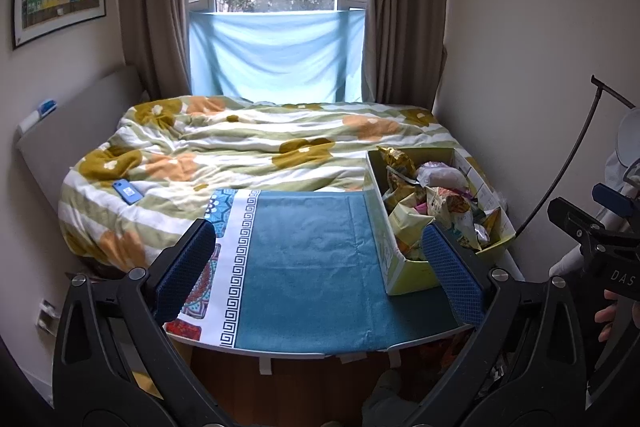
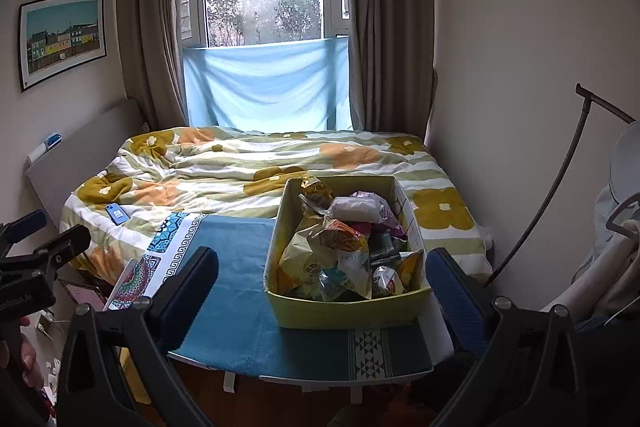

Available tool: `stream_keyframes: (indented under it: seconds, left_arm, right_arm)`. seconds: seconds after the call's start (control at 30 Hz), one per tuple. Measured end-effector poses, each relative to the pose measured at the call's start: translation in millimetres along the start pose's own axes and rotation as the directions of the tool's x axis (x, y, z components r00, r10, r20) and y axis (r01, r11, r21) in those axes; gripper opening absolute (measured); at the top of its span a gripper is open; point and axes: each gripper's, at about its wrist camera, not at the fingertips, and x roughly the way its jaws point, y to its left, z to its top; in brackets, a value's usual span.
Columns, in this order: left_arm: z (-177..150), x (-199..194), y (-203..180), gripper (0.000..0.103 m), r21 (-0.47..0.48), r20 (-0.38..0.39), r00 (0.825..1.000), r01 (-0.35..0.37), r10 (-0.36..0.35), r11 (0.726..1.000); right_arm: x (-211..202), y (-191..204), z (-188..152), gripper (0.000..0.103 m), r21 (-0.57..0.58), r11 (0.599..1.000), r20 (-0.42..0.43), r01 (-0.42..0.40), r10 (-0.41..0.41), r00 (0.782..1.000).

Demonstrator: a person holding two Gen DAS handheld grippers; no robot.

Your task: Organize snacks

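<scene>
Crinkly snack bags (image 2: 344,251) heap in the box (image 2: 348,311) just ahead of the right claw (image 2: 322,291), both claws (image 1: 320,267) spread apart and empty; a careless grab could spill the loose pile onto the counter (image 2: 240,307).

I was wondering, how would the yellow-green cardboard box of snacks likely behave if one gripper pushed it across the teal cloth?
The box probably slides rather than tips: it sits low and wide. It looks light, since it is filled with puffy snack bags. The teal cloth may bunch up under it, being loose fabric.
</scene>
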Motion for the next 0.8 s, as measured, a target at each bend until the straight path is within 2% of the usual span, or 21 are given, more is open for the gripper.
stream_keyframes:
  seconds: [0.8]
  left_arm:
    - [6,11,-15,0.102,0.015,-0.002,1.0,0.018,-0.018,1.0]
  right_arm:
    - [1,-8,2,0.103,0.022,1.0,-0.006,0.016,-0.016,1.0]
